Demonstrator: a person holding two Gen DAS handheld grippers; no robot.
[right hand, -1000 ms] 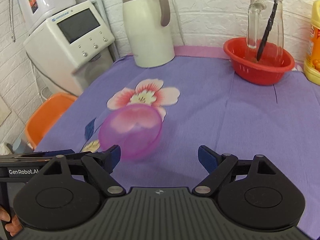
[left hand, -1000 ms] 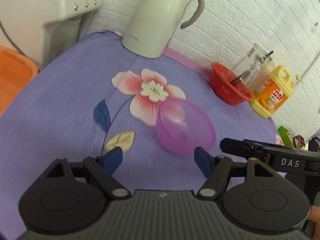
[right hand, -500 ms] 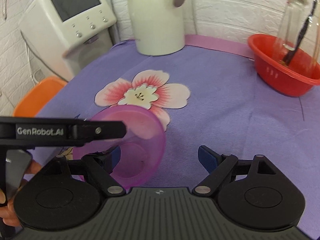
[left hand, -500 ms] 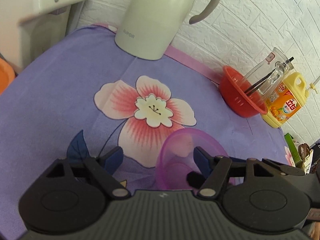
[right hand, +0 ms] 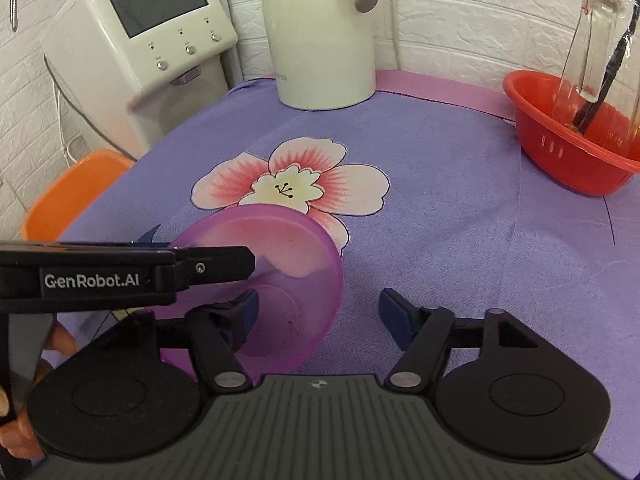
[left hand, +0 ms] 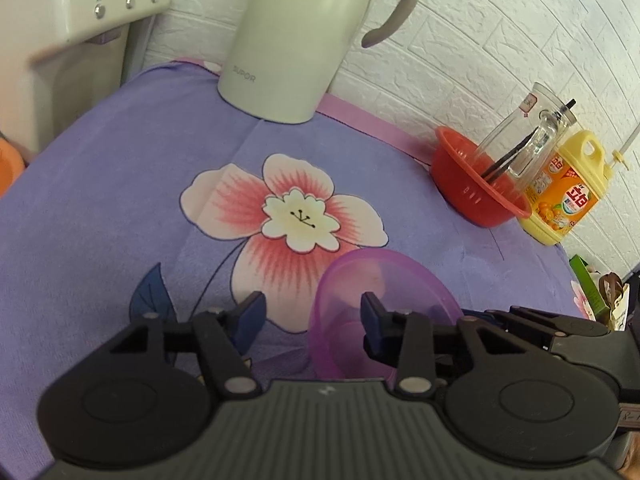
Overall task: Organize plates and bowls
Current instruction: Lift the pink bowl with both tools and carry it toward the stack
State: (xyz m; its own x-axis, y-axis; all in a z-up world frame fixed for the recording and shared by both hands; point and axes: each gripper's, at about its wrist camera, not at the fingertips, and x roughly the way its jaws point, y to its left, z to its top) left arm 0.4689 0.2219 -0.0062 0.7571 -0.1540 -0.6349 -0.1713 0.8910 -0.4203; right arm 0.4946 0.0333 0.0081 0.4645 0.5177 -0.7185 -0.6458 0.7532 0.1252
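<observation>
Right below the flower (left hand: 296, 216): purple bowl (left hand: 384, 280) rim between left gripper (left hand: 310, 314) jaws, just closing, not pinched yet; right gripper (right hand: 318, 312) wide open, empty.

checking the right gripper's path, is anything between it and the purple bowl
Nothing visible: the right gripper straddles the purple bowl wall, one finger inside. The left gripper, jaws just closing, straddles the other side.

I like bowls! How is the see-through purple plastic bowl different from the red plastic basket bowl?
The see-through purple plastic bowl is tipped on its side near the grippers; the red plastic basket bowl stands upright by the wall. The purple bowl is empty; the red one holds a glass jug. The red one has slots. Both are round plastic.
</observation>
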